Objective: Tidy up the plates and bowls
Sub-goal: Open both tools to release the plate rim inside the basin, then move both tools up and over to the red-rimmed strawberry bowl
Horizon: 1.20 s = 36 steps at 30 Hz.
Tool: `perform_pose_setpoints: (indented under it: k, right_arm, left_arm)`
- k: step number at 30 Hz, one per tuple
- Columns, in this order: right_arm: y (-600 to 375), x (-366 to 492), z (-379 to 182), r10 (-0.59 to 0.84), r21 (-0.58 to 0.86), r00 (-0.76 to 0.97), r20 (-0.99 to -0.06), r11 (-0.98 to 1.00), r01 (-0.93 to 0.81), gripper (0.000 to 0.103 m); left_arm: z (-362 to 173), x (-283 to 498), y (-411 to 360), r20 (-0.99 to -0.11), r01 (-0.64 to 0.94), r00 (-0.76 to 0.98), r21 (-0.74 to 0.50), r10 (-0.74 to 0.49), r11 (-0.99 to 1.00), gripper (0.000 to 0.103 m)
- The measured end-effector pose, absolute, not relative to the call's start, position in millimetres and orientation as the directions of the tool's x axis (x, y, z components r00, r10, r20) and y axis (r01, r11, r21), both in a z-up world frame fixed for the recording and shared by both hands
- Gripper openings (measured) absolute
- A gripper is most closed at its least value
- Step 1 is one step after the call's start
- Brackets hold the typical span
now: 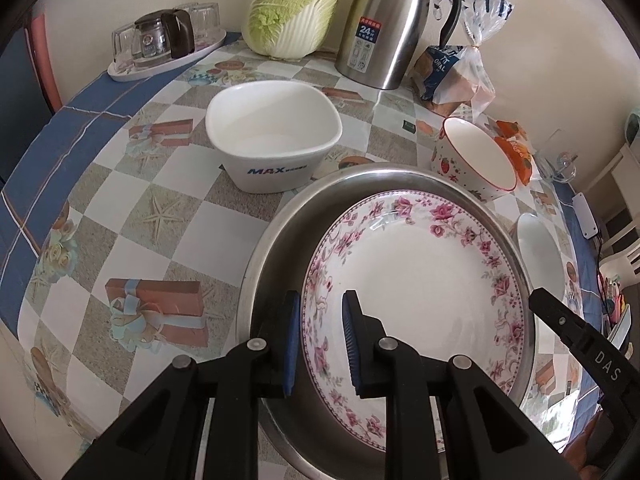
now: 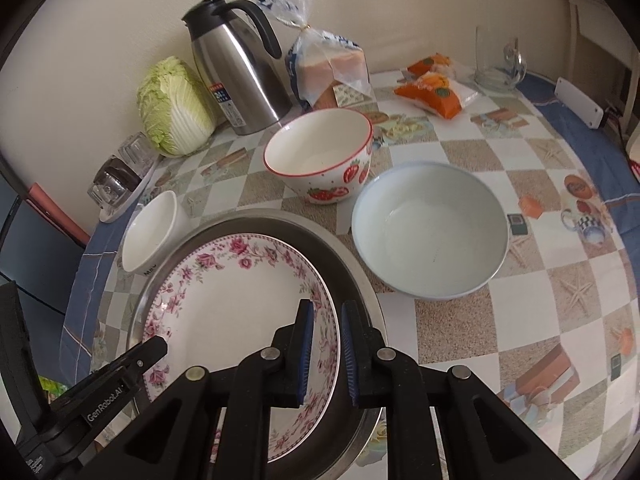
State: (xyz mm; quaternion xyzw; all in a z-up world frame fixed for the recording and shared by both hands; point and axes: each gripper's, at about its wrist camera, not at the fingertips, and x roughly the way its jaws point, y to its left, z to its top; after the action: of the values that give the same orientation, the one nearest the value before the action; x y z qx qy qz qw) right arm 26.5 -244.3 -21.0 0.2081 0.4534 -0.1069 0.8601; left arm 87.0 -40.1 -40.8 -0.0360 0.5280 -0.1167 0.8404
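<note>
A floral-rimmed white plate [image 1: 420,280] [image 2: 240,292] lies inside a steel tray [image 1: 280,240] [image 2: 348,280]. My left gripper [image 1: 320,336] straddles the plate's left rim, jaws slightly apart, one finger outside the rim and one inside. My right gripper [image 2: 326,344] straddles the plate's right rim the same way. A white square MAX bowl [image 1: 272,132] [image 2: 150,232], a strawberry bowl [image 1: 476,156] [image 2: 320,152] and a pale blue bowl [image 2: 432,236] [image 1: 538,252] stand around the tray.
At the back by the wall stand a cabbage [image 1: 296,8], a steel thermos [image 1: 392,24], a bread bag [image 1: 460,68], orange snack packs [image 2: 436,96], a glass mug [image 2: 496,60] and a tray of glasses [image 1: 168,44]. The table edge curves left.
</note>
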Motion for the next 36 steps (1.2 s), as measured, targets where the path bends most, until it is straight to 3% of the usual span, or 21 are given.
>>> perform_pose_setpoints:
  k: [5, 10, 13, 17, 21, 23, 28, 30, 33, 36]
  right_arm:
    - [-237.2, 27.6, -15.2, 0.005, 0.239, 0.569, -0.822, 0.911, 0.338, 0.018]
    - [-233.6, 27.6, -15.5, -0.013, 0.211, 0.56, -0.828, 0.919, 0.333, 0.052]
    - [-231.3, 27.9, -15.4, -0.018, 0.198, 0.556, -0.831, 0.925, 0.326, 0.06]
    - [-230.5, 28.3, -18.1, -0.024, 0.185, 0.546, -0.837, 0.928, 0.324, 0.069]
    - [-230.6, 28.3, -18.4, -0.027, 0.182, 0.547, -0.837, 0.929, 0.324, 0.078]
    - [-230.4, 28.1, -18.8, -0.033, 0.175, 0.546, -0.837, 0.93, 0.323, 0.083]
    - [-229.0, 28.4, -19.8, -0.036, 0.162, 0.537, -0.842, 0.934, 0.318, 0.095]
    - [-228.7, 28.1, -19.8, -0.038, 0.159, 0.536, -0.843, 0.935, 0.317, 0.097]
    - [-228.3, 27.7, -18.8, -0.043, 0.154, 0.536, -0.843, 0.936, 0.317, 0.098]
    - [-227.7, 26.5, -16.8, -0.052, 0.146, 0.539, -0.841, 0.937, 0.317, 0.103]
  left_arm:
    - [-32.4, 85.7, -37.2, -0.865, 0.14, 0.442, -0.195, -0.237, 0.971, 0.043]
    - [-28.0, 84.1, -37.3, -0.862, 0.142, 0.455, -0.177, -0.223, 0.974, 0.052]
    - [-26.4, 83.3, -38.9, -0.865, 0.142, 0.462, -0.148, -0.198, 0.979, 0.054]
    - [-23.4, 82.9, -36.7, -0.858, 0.137, 0.474, -0.151, -0.199, 0.979, 0.07]
    - [-20.8, 82.7, -34.0, -0.854, 0.121, 0.491, -0.128, -0.171, 0.984, 0.072]
    - [-21.0, 82.9, -33.0, -0.856, 0.114, 0.49, -0.122, -0.163, 0.986, 0.08]
    - [-23.3, 83.6, -31.4, -0.865, 0.1, 0.485, -0.095, -0.131, 0.991, 0.081]
    - [-23.3, 83.2, -30.6, -0.864, 0.096, 0.486, -0.095, -0.13, 0.991, 0.081]
    - [-23.1, 82.7, -29.4, -0.861, 0.09, 0.494, -0.085, -0.119, 0.992, 0.091]
    - [-24.0, 83.2, -29.7, -0.862, 0.088, 0.496, -0.072, -0.107, 0.993, 0.091]
